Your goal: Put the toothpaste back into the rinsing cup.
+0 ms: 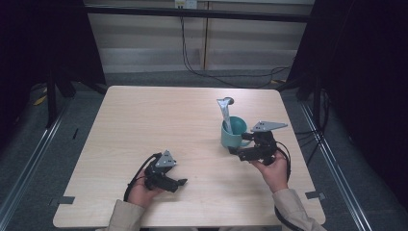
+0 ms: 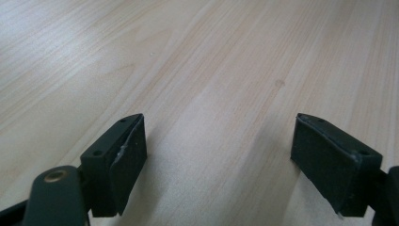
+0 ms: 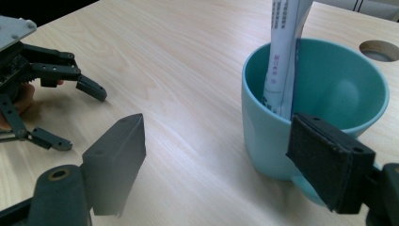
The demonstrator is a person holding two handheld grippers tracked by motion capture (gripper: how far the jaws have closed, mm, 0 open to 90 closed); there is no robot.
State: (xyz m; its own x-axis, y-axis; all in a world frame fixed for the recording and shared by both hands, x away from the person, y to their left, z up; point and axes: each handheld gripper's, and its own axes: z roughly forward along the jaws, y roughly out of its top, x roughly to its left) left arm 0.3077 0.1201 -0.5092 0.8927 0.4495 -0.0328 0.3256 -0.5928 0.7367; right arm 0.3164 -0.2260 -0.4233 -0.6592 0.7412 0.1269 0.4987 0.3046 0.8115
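Dark curtains hang on both sides of a pale wooden desk (image 1: 159,120), with cables trailing along the floor behind it; a person's sleeves come in from the near edge, one hand on each tool.

Left tongs (image 1: 179,183) sit low over the near-left part of the desk, jaws spread wide apart with bare wood grain between them in the left gripper view (image 2: 219,160); nothing is held there; the same tool appears in the right gripper view, off to the left (image 3: 70,113), its thin black fingers splayed.

Right tongs (image 1: 240,144) are also wide open, held at the near side of a teal mug (image 1: 234,132) that stands right of the desk's centre; in the right gripper view (image 3: 216,160) one jaw crosses in front of the mug's wall (image 3: 273,141), the other stands well off over bare desk; whether that nearer jaw touches the mug I can't quite make out.

Inside the mug stands a white tube (image 1: 225,113), leaning against the rim and rising well above it (image 3: 284,56); small print runs down its side, too fine to read; a round hole (image 3: 379,49) in the desk shows just beyond the mug.
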